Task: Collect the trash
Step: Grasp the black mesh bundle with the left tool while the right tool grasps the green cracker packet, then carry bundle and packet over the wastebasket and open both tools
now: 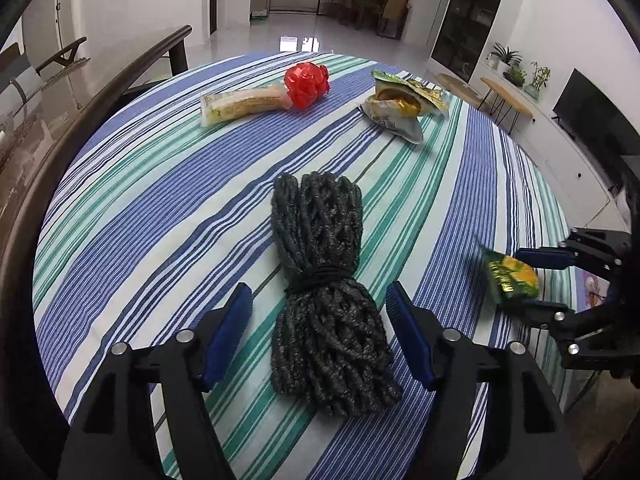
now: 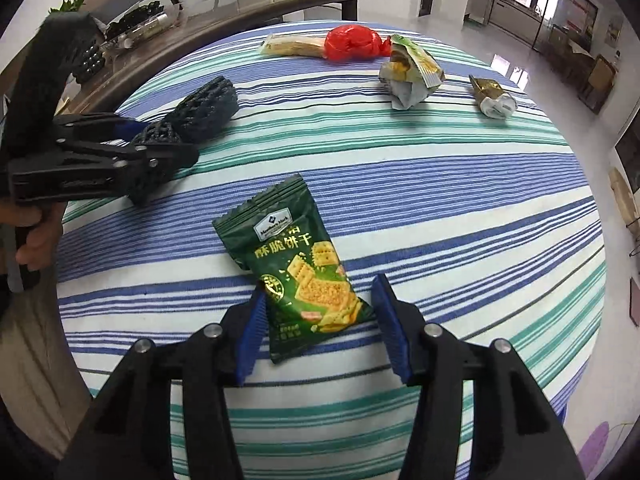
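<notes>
A black tied mesh bundle (image 1: 324,284) lies on the striped tablecloth (image 1: 160,208). My left gripper (image 1: 320,300) is open, its blue pads either side of the bundle, not squeezing it. It also shows in the right wrist view (image 2: 160,140) at the bundle (image 2: 208,104). A green cracker packet (image 2: 300,272) lies between the pads of my open right gripper (image 2: 318,300). The packet (image 1: 510,278) and right gripper (image 1: 532,280) show at the right of the left wrist view.
Further back on the table lie a long yellow wrapper (image 1: 240,106), a red crumpled bag (image 1: 307,84), a torn green-gold wrapper (image 1: 404,104) and a small gold wrapper (image 2: 494,96). A dark wooden bench (image 2: 200,28) runs along the table's far left edge.
</notes>
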Tool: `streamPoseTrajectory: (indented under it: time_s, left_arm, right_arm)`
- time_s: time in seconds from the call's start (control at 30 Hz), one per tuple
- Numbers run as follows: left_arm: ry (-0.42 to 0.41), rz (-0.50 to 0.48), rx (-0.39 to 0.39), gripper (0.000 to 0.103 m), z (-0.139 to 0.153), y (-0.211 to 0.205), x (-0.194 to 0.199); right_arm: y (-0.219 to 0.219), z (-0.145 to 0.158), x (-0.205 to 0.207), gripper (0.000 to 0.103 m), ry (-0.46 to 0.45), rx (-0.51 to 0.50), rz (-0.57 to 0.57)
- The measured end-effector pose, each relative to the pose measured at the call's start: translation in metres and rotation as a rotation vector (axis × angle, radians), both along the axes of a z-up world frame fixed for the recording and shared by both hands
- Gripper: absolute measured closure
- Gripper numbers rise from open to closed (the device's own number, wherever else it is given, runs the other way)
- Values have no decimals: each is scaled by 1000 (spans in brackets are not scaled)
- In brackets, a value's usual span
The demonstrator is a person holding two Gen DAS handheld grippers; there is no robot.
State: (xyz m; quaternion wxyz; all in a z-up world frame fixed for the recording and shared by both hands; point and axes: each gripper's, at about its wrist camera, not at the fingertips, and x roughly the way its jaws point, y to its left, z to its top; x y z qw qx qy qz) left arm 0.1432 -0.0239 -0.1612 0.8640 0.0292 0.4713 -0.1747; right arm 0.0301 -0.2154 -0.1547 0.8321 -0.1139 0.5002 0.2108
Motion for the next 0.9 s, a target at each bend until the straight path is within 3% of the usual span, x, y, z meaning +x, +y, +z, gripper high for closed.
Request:
streamPoseTrajectory:
  time_s: [0.07, 0.17, 0.2, 0.23, 0.27, 0.57, 0.9]
  left_arm:
    - [14, -9, 11, 58, -4, -5, 2]
    - [0, -14, 23, 64, -3, -9, 0]
    - [1, -13, 17, 65, -3, -9, -1]
    - [2, -11, 12, 65, -2, -10, -1]
    - [1, -11, 10, 66, -2, -10, -2]
    - [-13, -24, -15, 67, 2, -21, -12]
    - [-32, -116, -28, 67, 11, -69, -31]
  right_arm:
    - [0, -1, 0, 38, 3, -12, 13]
    - [4, -5, 17, 33, 2, -9, 40]
    - [4, -7, 19, 39, 6, -10, 51]
    - [6, -8, 27, 63, 9, 5, 61]
    - [4, -6, 27, 64, 3, 25, 56]
    - [-35, 11, 15, 66, -68, 76, -145]
    - [-74, 41, -16, 66, -261, -54, -323]
